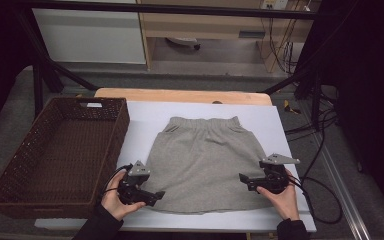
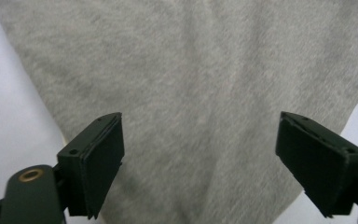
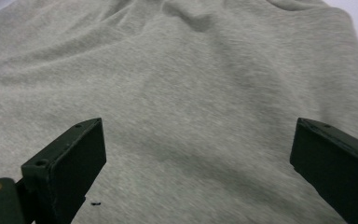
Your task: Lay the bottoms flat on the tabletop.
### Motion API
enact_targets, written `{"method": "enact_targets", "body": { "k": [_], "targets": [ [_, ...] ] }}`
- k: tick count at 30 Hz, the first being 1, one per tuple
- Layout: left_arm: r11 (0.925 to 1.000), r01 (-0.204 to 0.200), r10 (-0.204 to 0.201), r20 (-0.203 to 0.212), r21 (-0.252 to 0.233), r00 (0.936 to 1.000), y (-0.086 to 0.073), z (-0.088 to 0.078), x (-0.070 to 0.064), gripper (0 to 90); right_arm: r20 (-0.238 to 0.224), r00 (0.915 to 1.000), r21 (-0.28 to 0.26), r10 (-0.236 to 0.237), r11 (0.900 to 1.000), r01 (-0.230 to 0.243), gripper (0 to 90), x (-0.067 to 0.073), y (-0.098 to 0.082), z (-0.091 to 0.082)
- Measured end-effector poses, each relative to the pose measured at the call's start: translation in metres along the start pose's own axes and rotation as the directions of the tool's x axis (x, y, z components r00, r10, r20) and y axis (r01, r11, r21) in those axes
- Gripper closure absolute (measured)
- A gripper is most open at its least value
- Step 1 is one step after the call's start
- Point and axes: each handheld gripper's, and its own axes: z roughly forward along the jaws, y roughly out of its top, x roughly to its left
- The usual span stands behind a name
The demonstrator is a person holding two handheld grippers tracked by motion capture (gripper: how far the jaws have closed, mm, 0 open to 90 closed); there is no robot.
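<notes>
Over grey skirt [image 1: 205,160] — both hand-held grippers, apart

skirt [image 1: 205,160]: soft fuzzy grey cloth | basket [image 1: 17,170]: rough woven wicker, 9 o'clock | sheet [image 1: 275,125]: smooth matt white

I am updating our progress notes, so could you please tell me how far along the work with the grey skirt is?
Done: the grey skirt lies spread flat on the white sheet, waistband away from the person. In hand: nothing is gripped; the left gripper and right gripper sit at its lower corners with jaws open. Left: no fold shows yet, and the wicker basket beside it holds nothing.
</notes>
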Motion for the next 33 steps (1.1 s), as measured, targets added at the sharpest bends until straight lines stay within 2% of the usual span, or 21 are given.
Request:
{"method": "enact_targets", "body": {
  "k": [6,10,18,33],
  "targets": [
    [1.0,-0.004,0.004,0.01,-0.009,0.9999,0.01,0.002,0.002,12.1,-0.022,0.9998,-0.012,-0.002,1.0,0.002,3.0,0.009,0.002,0.003],
    [0.9998,0.008,-0.008,0.002,-0.02,1.0,0.017,0.003,0.006,11.2,-0.033,0.9995,-0.006,-0.004,1.0,0.004,2.7,0.012,0.002,0.005],
    [0.9989,0.022,-0.022,-0.005,-0.042,0.9997,0.029,0.004,0.014,10.4,-0.036,0.9993,0.002,-0.007,1.0,0.007,2.6,0.016,0.0,0.007],
    [0.9977,0.032,-0.033,-0.02,-0.06,0.9992,0.058,0.016,0.028,9.6,-0.041,0.9992,-0.003,-0.003,1.0,0.003,2.3,0.018,-0.001,0.006]
  ]
}}
